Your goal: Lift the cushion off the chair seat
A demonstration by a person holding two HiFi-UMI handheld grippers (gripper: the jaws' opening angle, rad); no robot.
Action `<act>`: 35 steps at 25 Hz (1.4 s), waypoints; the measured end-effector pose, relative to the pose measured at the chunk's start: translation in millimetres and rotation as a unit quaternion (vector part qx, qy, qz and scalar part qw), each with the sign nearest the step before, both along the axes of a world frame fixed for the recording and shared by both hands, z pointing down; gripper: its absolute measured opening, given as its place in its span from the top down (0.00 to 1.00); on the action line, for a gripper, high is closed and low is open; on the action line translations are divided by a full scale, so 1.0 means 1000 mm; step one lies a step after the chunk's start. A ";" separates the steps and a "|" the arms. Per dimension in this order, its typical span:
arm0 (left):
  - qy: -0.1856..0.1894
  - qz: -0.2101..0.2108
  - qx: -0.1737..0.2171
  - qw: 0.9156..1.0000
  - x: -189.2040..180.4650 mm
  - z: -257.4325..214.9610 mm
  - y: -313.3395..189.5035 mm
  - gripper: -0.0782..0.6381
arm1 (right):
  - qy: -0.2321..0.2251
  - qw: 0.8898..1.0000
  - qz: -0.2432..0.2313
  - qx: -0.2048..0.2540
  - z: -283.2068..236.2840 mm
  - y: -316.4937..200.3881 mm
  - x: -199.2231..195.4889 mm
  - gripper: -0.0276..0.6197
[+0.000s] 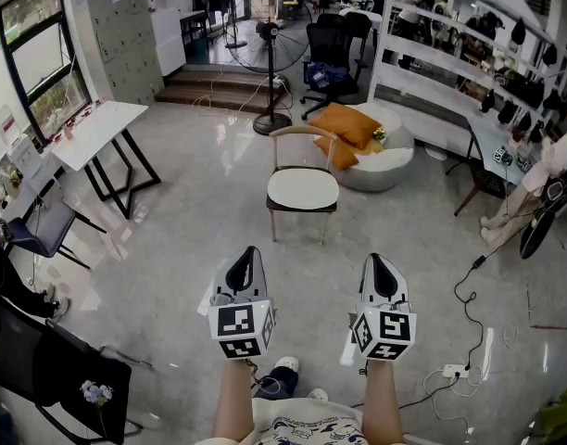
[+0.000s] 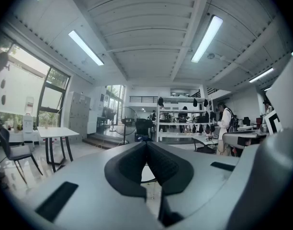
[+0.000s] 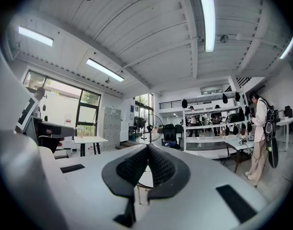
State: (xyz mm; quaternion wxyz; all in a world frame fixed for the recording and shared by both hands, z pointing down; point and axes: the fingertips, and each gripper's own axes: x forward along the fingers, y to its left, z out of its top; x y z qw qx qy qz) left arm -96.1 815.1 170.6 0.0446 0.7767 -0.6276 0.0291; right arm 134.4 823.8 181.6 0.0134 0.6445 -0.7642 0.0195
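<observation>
Plainly, the head view holds one pale seat cushion lying flat on the single wooden chair, well apart from the left tongs and right tongs. It looks thin, soft and light, likely to sag, so its near edge, left and right, seems the best hold. Two orange cushions sit farther off. The left gripper view shows those tongs pressed together, pinching nothing. The right gripper view shows the same.
</observation>
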 end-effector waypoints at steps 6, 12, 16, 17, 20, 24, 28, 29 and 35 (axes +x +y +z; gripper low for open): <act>0.000 0.000 -0.004 1.000 -0.003 0.003 -0.003 0.87 | 0.000 1.000 -0.001 -0.004 0.002 -0.004 -0.003 0.94; 0.002 -0.004 -0.008 1.000 -0.006 0.008 -0.007 0.87 | 0.000 1.000 -0.004 -0.009 0.008 -0.010 -0.005 0.94; 0.003 -0.005 -0.013 1.000 -0.009 0.013 -0.016 0.87 | 0.000 1.000 -0.009 -0.018 0.014 -0.021 -0.010 0.94; 0.003 -0.006 -0.014 1.000 -0.011 0.014 -0.020 0.87 | 0.000 1.000 -0.009 -0.018 0.015 -0.025 -0.011 0.94; 0.001 -0.016 -0.018 1.000 -0.022 0.016 -0.034 0.87 | -0.001 1.000 -0.006 -0.019 0.016 -0.038 -0.018 0.94; -0.003 -0.027 -0.018 0.999 -0.042 0.019 -0.055 0.87 | -0.002 1.000 0.002 -0.017 0.018 -0.059 -0.028 0.93; 0.001 -0.022 -0.010 1.000 -0.051 0.022 -0.081 0.75 | -0.014 1.000 0.008 -0.018 0.024 -0.083 -0.032 0.81; 0.001 -0.020 -0.009 1.000 -0.053 0.022 -0.087 0.72 | -0.015 1.000 0.009 -0.019 0.026 -0.088 -0.035 0.79; 0.002 -0.004 -0.022 1.000 -0.062 0.031 -0.119 0.58 | -0.018 0.999 -0.003 -0.038 0.041 -0.113 -0.058 0.70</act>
